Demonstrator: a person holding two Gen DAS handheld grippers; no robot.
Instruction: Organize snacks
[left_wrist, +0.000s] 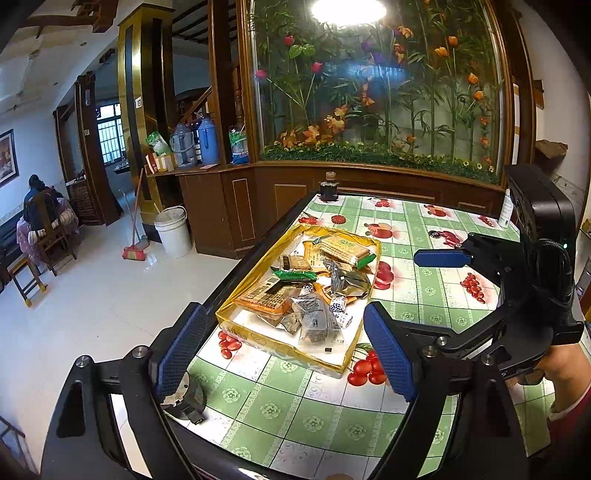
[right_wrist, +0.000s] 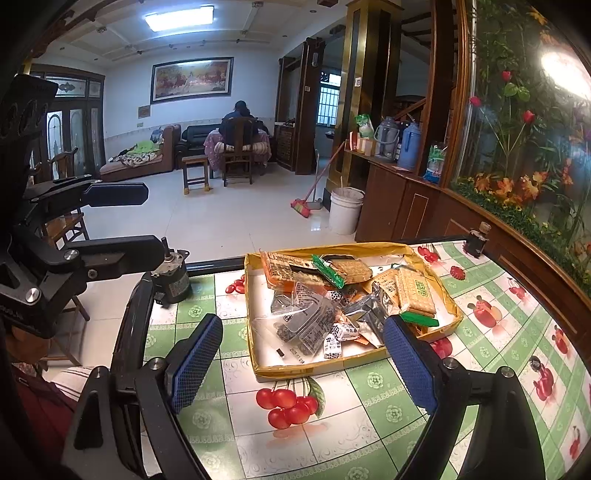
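A shallow yellow box (left_wrist: 295, 356) (right_wrist: 295, 369) sits on the table and holds several snack packets: a cracker pack (left_wrist: 345, 249) (right_wrist: 415, 291), a green wrapper (left_wrist: 295, 274) (right_wrist: 327, 270), an orange pack (left_wrist: 264, 301) (right_wrist: 280, 269), clear bags (left_wrist: 314, 325) (right_wrist: 308, 325) and small patterned candies (left_wrist: 338, 306) (right_wrist: 340, 332). My left gripper (left_wrist: 286, 350) is open and empty, just in front of the box. My right gripper (right_wrist: 303, 365) is open and empty, at the box's near edge. In the left wrist view the right gripper shows at the right, with its blue finger (left_wrist: 441, 257).
The table (left_wrist: 295, 406) (right_wrist: 369, 424) has a green checked cloth with fruit prints. A small dark bottle (left_wrist: 328, 188) (right_wrist: 476, 240) stands at its far corner. A small metal motor part (left_wrist: 186, 400) (right_wrist: 175, 280) lies at the table edge. A wooden cabinet with a plant display stands behind.
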